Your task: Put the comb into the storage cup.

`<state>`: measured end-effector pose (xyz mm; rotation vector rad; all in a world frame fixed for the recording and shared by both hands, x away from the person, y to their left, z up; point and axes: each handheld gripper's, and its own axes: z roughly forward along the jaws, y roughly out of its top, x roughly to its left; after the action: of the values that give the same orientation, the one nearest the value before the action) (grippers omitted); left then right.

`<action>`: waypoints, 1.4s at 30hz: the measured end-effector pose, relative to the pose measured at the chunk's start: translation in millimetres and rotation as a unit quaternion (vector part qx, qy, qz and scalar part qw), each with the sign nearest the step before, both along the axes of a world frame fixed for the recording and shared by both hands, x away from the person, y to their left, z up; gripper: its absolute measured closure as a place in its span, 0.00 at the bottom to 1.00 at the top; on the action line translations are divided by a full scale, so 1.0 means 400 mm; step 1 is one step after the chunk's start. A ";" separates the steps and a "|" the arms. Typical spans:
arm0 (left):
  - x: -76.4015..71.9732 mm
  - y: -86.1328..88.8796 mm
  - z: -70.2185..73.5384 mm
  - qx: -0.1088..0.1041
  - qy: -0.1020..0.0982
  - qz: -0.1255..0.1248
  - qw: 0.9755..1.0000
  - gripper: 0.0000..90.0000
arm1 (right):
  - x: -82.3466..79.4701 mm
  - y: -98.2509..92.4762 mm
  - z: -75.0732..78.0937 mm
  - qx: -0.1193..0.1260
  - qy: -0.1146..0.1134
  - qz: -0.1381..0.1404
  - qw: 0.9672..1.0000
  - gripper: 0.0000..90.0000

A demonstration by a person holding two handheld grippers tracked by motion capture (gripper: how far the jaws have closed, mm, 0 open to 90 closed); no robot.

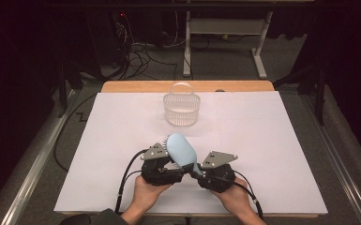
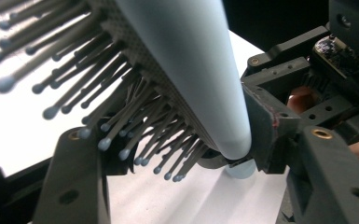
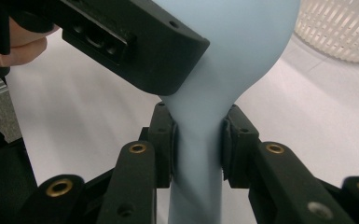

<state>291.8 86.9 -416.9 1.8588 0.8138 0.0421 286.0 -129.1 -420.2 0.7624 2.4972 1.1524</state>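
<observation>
A light blue hairbrush [image 1: 182, 149] with dark bristles hangs low over the white table sheet [image 1: 272, 140], held between both grippers. My right gripper [image 1: 199, 172] is shut on its narrow handle; in the right gripper view the two pads [image 3: 167, 140] squeeze the handle neck [image 3: 198, 154]. My left gripper [image 1: 176, 166] grips the brush head [image 2: 191, 70]: one jaw lies against the smooth blue back, the other meets the bristle tips [image 2: 103, 142]. That same gripper appears as a black block [image 3: 135, 46] across the head in the right gripper view.
A white plastic basket [image 1: 182, 108] with a raised handle stands upright at the back middle of the sheet, beyond the brush, also the basket [image 3: 340, 32] at top right. Cables and a desk frame [image 1: 225, 28] lie on the floor behind the table.
</observation>
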 end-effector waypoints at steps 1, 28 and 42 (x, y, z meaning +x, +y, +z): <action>-0.001 0.000 0.000 -0.002 -0.001 0.000 1.000 0.50 | 0.001 0.001 0.000 0.000 0.000 0.000 1.000 0.78; -0.008 0.006 0.013 -0.017 -0.009 -0.010 1.000 0.58 | 0.003 -0.003 0.003 0.022 -0.004 0.012 1.000 0.71; -0.010 0.013 0.018 -0.023 -0.014 -0.002 1.000 0.58 | 0.006 -0.008 0.002 0.031 -0.007 0.011 0.999 0.60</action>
<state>287.9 92.2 -409.6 1.8125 0.7848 0.0467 288.3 -132.4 -419.3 0.7425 2.4746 1.2444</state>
